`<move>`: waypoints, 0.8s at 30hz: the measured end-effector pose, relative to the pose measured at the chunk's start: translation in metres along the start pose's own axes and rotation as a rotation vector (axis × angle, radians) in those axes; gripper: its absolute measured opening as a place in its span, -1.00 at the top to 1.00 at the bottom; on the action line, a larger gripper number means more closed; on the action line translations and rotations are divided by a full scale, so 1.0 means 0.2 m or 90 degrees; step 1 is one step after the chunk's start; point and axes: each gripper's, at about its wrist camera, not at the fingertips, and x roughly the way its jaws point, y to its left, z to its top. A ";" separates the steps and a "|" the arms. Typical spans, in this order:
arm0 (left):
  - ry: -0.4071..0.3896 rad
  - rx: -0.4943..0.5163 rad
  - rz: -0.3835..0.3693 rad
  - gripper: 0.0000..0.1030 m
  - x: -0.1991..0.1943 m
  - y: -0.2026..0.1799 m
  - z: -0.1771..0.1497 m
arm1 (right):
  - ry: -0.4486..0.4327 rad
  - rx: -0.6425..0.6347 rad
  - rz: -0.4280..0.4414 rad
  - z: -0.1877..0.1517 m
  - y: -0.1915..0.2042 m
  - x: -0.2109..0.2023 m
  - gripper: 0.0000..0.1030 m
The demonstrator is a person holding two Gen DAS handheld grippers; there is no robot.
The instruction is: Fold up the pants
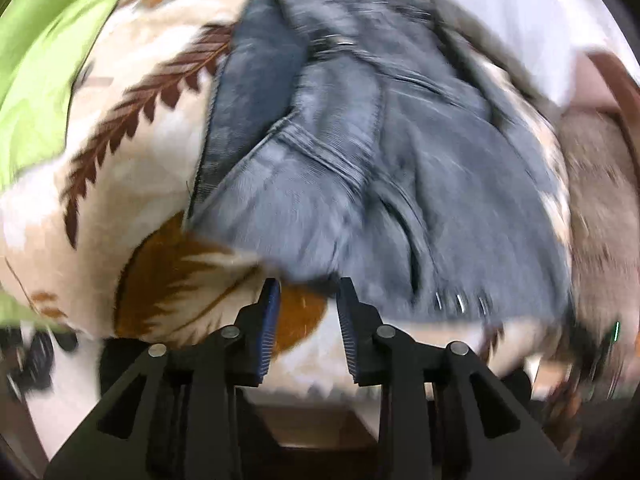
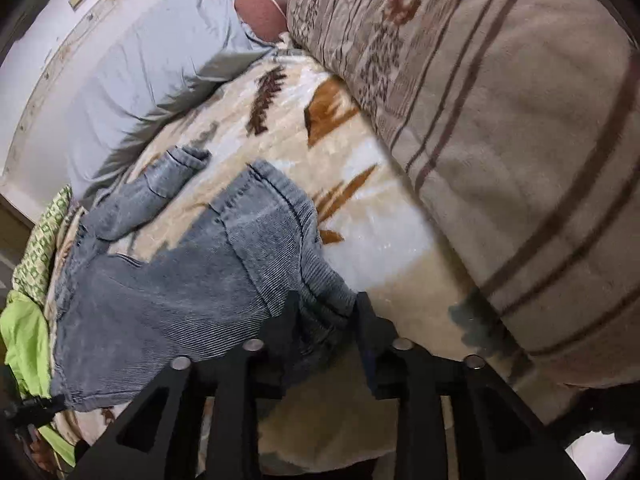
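Observation:
Grey-blue corduroy pants (image 1: 360, 160) lie crumpled on a cream blanket with brown leaf prints (image 1: 132, 168). My left gripper (image 1: 308, 292) is open and empty, just short of the pants' near edge. In the right wrist view the pants (image 2: 180, 280) spread to the left, both leg ends pointing away. My right gripper (image 2: 326, 304) is open with a fold of the pants' edge between its fingers. The left view is motion-blurred.
A beige striped blanket (image 2: 500, 140) lies piled along the right. A person in a light blue shirt (image 2: 152, 72) stands at the far side of the bed. Green cloth (image 2: 24, 340) lies at the left edge, also in the left wrist view (image 1: 44, 60).

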 end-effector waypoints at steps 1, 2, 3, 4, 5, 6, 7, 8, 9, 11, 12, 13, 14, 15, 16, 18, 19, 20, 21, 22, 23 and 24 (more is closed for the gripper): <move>-0.017 0.035 -0.019 0.41 -0.07 0.00 -0.02 | -0.019 -0.003 -0.004 0.02 0.00 -0.05 0.05; -0.036 0.056 -0.025 0.31 -0.13 0.01 -0.02 | -0.057 -0.013 0.000 0.06 0.00 -0.13 -0.05; -0.067 0.071 -0.012 -0.09 -0.20 0.02 0.00 | -0.077 -0.021 -0.001 0.09 0.01 -0.17 -0.25; -0.092 0.075 0.006 -0.54 -0.23 0.02 0.05 | -0.090 -0.031 0.000 0.13 0.03 -0.20 -0.34; -0.107 0.072 0.019 -0.65 -0.24 0.02 0.11 | -0.090 -0.045 0.002 0.18 0.06 -0.19 -0.34; -0.120 0.067 0.025 -0.66 -0.24 0.02 0.17 | -0.083 -0.060 0.003 0.23 0.09 -0.17 -0.34; -0.118 0.063 0.023 -0.66 -0.21 0.02 0.25 | -0.071 -0.075 0.009 0.27 0.13 -0.12 -0.34; -0.103 0.052 0.021 -0.66 -0.16 0.02 0.33 | -0.053 -0.090 0.016 0.32 0.17 -0.05 -0.33; -0.083 0.042 0.017 -0.66 -0.10 0.01 0.40 | -0.041 -0.097 0.013 0.35 0.21 0.01 -0.33; -0.042 0.024 0.021 -0.66 0.02 0.03 0.50 | -0.008 -0.110 0.008 0.40 0.26 0.14 -0.33; -0.029 0.019 0.021 -0.66 0.07 0.01 0.51 | -0.001 -0.114 0.003 0.41 0.28 0.18 -0.33; -0.010 0.015 0.020 -0.66 0.13 0.01 0.53 | 0.010 -0.121 0.000 0.43 0.30 0.23 -0.33; 0.006 0.012 0.022 -0.66 0.18 0.01 0.55 | 0.018 -0.131 -0.010 0.43 0.30 0.27 -0.33; 0.020 0.009 0.018 -0.66 0.22 0.01 0.56 | 0.027 -0.142 -0.027 0.43 0.32 0.32 -0.33; 0.031 0.002 0.012 -0.66 0.25 0.01 0.56 | 0.042 -0.152 -0.040 0.43 0.32 0.37 -0.33; 0.040 -0.009 -0.010 -0.65 0.29 0.00 0.54 | 0.070 -0.173 -0.062 0.42 0.34 0.45 -0.20; 0.031 -0.001 -0.012 -0.61 0.27 -0.02 0.53 | 0.074 -0.194 -0.068 0.41 0.36 0.46 0.38; 0.019 0.015 -0.016 -0.58 0.25 -0.05 0.51 | 0.060 -0.231 -0.074 0.39 0.40 0.45 0.67; 0.008 0.029 -0.011 -0.42 0.24 -0.09 0.50 | 0.053 -0.247 -0.081 0.39 0.42 0.44 0.70; 0.004 0.041 -0.008 -0.17 0.22 -0.12 0.50 | 0.046 -0.257 -0.087 0.39 0.44 0.42 0.73; 0.002 0.055 -0.010 -0.05 0.20 -0.15 0.50 | 0.032 -0.266 -0.086 0.39 0.45 0.39 0.74; 0.000 0.069 -0.003 0.03 0.19 -0.18 0.49 | -0.001 -0.264 -0.083 0.41 0.45 0.32 0.75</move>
